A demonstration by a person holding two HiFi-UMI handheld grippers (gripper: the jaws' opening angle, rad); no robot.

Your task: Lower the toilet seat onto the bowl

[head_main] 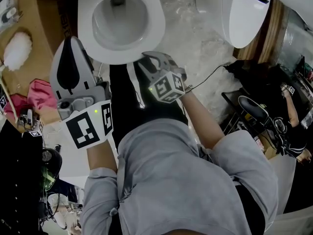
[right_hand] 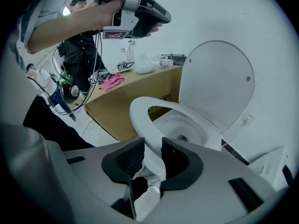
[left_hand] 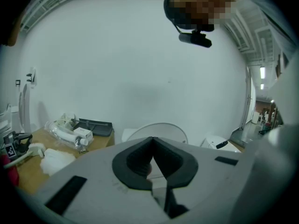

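Observation:
The white toilet seat [head_main: 146, 45] [right_hand: 142, 118] lies low over the bowl [head_main: 120, 18], its front rim still a little above the bowl in the right gripper view. The lid [right_hand: 217, 78] stands upright against the wall. My right gripper [head_main: 148, 58] [right_hand: 152, 146] is shut on the seat's front rim, one pad on each side. Left of the bowl, my left gripper [head_main: 71, 43] [left_hand: 152, 141] is held up with its tips touching and nothing between them. It also shows in the right gripper view, high in the hand [right_hand: 156, 20].
A brown cardboard box [head_main: 34, 28] stands left of the toilet with a white duster [head_main: 17, 50] and a pink cloth [head_main: 41, 92] on it. A second white toilet [head_main: 244, 13] is at the upper right. Cables, a black stool [head_main: 254, 109] and another person [head_main: 293, 116] are on the right.

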